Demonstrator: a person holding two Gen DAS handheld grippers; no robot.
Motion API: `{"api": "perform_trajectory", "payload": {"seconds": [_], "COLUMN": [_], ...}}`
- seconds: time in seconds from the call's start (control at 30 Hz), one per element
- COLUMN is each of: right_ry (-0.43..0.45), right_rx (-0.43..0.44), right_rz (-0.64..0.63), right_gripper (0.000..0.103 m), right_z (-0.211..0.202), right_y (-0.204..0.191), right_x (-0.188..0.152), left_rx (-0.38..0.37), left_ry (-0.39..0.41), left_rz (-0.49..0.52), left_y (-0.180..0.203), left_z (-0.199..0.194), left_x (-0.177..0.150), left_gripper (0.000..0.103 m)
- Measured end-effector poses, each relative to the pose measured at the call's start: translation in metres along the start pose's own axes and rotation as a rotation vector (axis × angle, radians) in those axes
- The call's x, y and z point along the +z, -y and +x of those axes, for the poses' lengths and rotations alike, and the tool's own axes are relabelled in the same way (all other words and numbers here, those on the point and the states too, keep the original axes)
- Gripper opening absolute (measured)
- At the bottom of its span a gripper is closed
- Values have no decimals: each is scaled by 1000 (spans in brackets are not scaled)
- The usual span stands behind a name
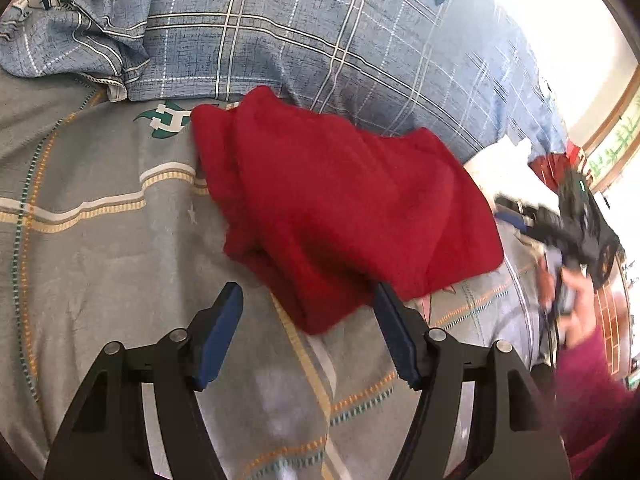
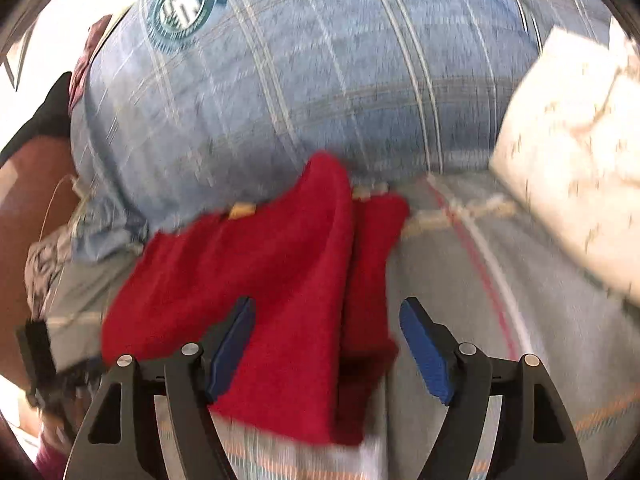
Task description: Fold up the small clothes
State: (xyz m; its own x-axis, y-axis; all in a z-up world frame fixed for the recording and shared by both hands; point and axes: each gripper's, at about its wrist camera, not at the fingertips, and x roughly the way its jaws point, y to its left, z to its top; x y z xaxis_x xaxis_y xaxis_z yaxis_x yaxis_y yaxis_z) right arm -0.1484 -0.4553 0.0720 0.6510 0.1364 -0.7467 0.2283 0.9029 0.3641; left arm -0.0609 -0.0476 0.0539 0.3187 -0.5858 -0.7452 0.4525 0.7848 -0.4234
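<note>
A small red fleecy garment (image 1: pixel 340 208) lies folded in layers on the grey striped bedsheet (image 1: pixel 100 248), against a blue plaid pillow. My left gripper (image 1: pixel 306 292) stands open just above the sheet; the garment's near corner reaches in between its blue pads without being pinched. In the right wrist view, which is blurred, the same red garment (image 2: pixel 280 280) fills the gap of my right gripper (image 2: pixel 328 304). That gripper's jaws stand wide and do not press on the cloth. The right gripper (image 1: pixel 580 220) also shows in the left wrist view as a blurred black shape at the right, held in a hand.
The big blue plaid pillow (image 1: pixel 320 40) with a round green badge rises behind the garment. A pale cream cushion (image 2: pixel 568 160) lies to the right on the sheet (image 2: pixel 460 300). A person's magenta sleeve (image 1: pixel 592 400) is at the right edge. A bright window shows beyond the pillow.
</note>
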Motion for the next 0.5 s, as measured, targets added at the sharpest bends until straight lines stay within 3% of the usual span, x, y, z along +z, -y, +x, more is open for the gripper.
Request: {"api": "perform_trajectory", "payload": {"seconds": [0.07, 0.1, 0.13, 0.17, 0.2, 0.27, 0.4, 0.5], "right_ry": [-21, -22, -34, -57, -88, -92, 11, -2], "right_rx": [9, 17, 18, 7, -3, -24, 13, -11], "right_rz": [-3, -12, -33, -60, -90, -123, -124, -144], "right_gripper": [73, 60, 47, 13, 6, 5, 5, 5], "right_z": [7, 9, 15, 21, 27, 29, -14, -22], "right_y": [-5, -12, -17, -20, -25, -32, -34, -29], "right_x": [-12, -16, -22, -25, -26, -26, -16, -22], "left_rx": [-9, -18, -31, -30, -21, 5, 34, 66], "left_ry": [-1, 2, 0, -19, -42, -63, -29, -17], "left_rz": [-8, -9, -3, 12, 30, 69, 159, 212], "left_y": [-2, -2, 0, 2, 4, 10, 17, 14], "left_z": [3, 4, 7, 11, 15, 16, -15, -30], "left_x": [0, 2, 3, 3, 5, 8, 17, 10], "left_gripper": [65, 61, 48, 25, 17, 8, 6, 6]}}
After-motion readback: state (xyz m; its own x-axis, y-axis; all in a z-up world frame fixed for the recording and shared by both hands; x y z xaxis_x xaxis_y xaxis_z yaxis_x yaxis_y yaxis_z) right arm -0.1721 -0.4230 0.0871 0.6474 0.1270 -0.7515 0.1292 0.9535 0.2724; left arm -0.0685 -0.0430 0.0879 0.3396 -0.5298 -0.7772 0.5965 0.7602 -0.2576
